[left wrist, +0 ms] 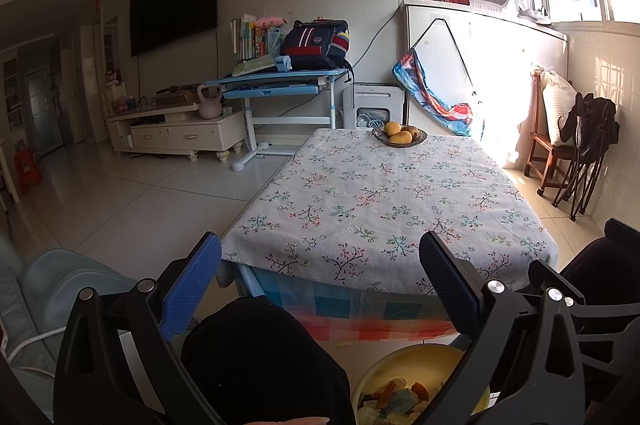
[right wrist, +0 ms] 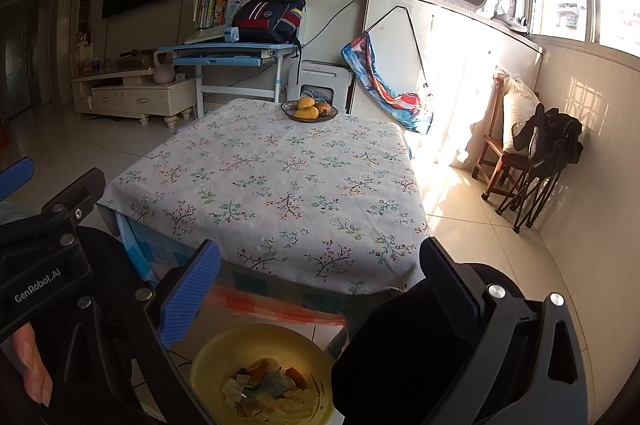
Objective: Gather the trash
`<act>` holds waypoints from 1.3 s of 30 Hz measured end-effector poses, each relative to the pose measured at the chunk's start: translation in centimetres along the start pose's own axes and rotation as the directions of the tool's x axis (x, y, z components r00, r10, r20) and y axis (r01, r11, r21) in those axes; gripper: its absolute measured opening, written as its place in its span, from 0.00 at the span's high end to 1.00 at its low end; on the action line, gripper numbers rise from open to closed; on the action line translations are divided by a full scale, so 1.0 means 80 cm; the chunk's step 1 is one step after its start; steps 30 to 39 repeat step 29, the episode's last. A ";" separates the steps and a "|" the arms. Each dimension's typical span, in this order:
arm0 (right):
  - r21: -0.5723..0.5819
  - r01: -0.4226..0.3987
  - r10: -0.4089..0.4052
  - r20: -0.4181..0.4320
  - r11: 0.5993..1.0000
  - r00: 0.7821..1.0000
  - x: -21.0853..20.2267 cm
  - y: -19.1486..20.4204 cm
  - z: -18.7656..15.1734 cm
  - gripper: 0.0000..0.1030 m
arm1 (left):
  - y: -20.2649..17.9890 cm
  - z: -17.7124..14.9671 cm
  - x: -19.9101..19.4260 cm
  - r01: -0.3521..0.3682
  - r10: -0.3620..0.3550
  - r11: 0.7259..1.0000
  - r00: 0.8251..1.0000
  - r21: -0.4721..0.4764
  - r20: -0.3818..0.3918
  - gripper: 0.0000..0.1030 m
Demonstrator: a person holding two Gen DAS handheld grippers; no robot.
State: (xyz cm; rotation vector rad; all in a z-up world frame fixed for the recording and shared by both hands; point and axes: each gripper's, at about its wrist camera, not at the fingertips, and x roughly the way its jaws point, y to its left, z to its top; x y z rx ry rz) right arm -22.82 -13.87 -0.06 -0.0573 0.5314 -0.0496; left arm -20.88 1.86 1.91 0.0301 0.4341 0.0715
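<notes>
While both grippers are hovering with fingers spread and empty, the yellow bin (right wrist: 262, 373) of trash (right wrist: 266, 391) is sitting on the floor below them, nearer the right gripper (right wrist: 320, 279) than the left gripper (left wrist: 320, 265).

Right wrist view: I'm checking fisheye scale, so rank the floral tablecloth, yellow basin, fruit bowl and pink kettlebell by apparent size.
1. Floral tablecloth
2. Yellow basin, though nearness inflates it
3. Fruit bowl
4. Pink kettlebell, farther away, so true size is unsure
</notes>
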 end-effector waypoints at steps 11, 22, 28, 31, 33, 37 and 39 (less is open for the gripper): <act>0.000 0.000 0.000 0.000 1.000 1.000 0.000 0.000 0.001 0.07 | 0.003 -0.004 0.001 0.042 -0.042 0.999 0.999 -0.006 -0.011 0.07; -0.005 0.001 -0.001 -0.002 1.000 1.000 0.002 0.001 -0.001 0.07 | 0.009 -0.016 0.009 0.094 -0.094 0.996 0.995 0.002 -0.042 0.07; -0.012 0.003 -0.003 -0.004 1.000 1.000 0.005 -0.001 -0.006 0.07 | 0.015 -0.018 0.017 0.083 -0.084 0.996 0.992 -0.017 -0.092 0.07; -0.009 0.003 -0.003 -0.003 1.000 1.000 0.004 -0.002 -0.007 0.07 | 0.014 -0.019 0.019 0.085 -0.086 0.996 0.991 -0.013 -0.104 0.07; -0.009 0.003 -0.003 -0.003 1.000 1.000 0.004 -0.002 -0.007 0.07 | 0.014 -0.019 0.019 0.085 -0.086 0.996 0.991 -0.013 -0.104 0.07; -0.009 0.003 -0.003 -0.003 1.000 1.000 0.004 -0.002 -0.007 0.07 | 0.014 -0.019 0.019 0.085 -0.086 0.996 0.991 -0.013 -0.104 0.07; -0.009 0.003 -0.003 -0.003 1.000 1.000 0.004 -0.002 -0.007 0.07 | 0.014 -0.019 0.019 0.085 -0.086 0.996 0.991 -0.013 -0.104 0.07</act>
